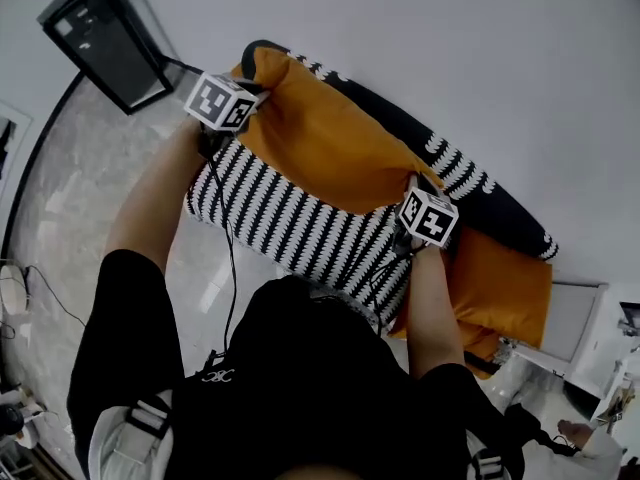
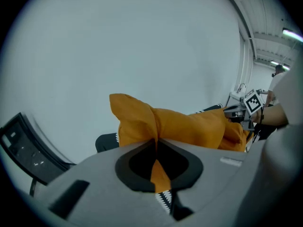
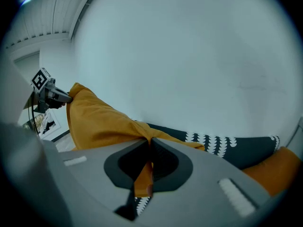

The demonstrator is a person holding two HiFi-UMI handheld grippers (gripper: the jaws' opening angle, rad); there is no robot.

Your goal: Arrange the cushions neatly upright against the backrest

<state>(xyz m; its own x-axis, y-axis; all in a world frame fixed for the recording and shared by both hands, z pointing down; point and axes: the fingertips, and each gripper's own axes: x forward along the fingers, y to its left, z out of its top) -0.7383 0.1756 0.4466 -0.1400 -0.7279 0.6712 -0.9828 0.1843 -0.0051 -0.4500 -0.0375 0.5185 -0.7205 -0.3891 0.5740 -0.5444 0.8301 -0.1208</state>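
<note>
Left tool [image 2: 156, 139], right tool [image 3: 149, 139] on orange cushion [image 1: 330, 138] corners

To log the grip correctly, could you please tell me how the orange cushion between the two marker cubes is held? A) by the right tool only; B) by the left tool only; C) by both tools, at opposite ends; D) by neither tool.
C: the left tool and the right tool are each shut on a pinch of the orange cushion.

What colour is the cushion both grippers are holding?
The cushion is plain orange, with no pattern. It shows best in the head view.
</note>
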